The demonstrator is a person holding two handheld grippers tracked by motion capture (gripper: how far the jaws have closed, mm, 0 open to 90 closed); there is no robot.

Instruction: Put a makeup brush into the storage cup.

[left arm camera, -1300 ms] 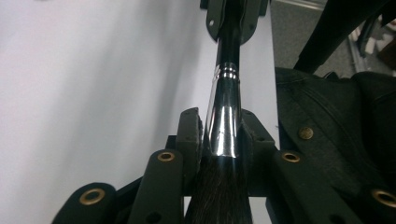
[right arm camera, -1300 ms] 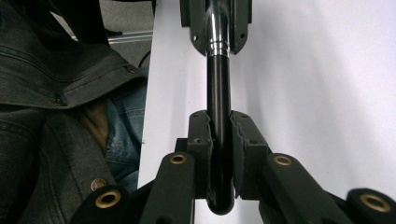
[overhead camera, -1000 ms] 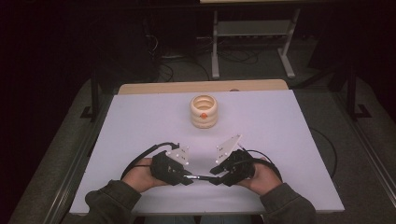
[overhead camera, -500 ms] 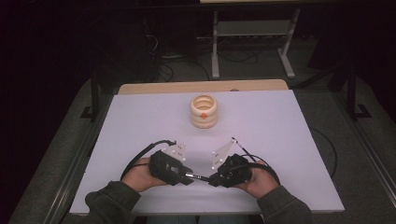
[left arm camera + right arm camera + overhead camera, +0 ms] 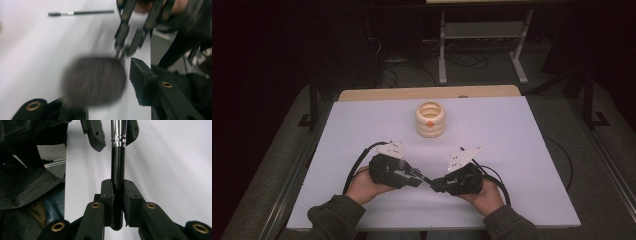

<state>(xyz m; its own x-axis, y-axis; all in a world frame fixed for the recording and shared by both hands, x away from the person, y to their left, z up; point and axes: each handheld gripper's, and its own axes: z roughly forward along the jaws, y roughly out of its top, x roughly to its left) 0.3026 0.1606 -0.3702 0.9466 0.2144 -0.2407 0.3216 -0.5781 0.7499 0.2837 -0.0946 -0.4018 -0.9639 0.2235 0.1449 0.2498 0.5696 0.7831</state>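
A makeup brush (image 5: 427, 180) with a black handle (image 5: 118, 165) and silver ferrule spans the gap between my two grippers near the table's front edge. My right gripper (image 5: 118, 191) is shut on the handle's end; its jaws have just been closing. My left gripper (image 5: 107, 82) faces it, and its jaws have just been opening. The blurred dark bristle head (image 5: 93, 81) lies between them. Its fingers (image 5: 96, 135) stand apart on either side of the ferrule. In the high view, the left gripper (image 5: 419, 176) and right gripper (image 5: 437, 185) point at each other.
A cream stack of rings (image 5: 430, 120) with an orange dot stands mid-table, beyond the grippers. A thin black spoolie wand (image 5: 80, 12) lies on the white tabletop (image 5: 512, 130). A wooden strip (image 5: 412, 93) borders the far edge. Dark floor, cables and a metal stand lie behind.
Both hands have stayed almost in place with the brush between them. The left gripper has turned slightly, its top plate shifting to the left.
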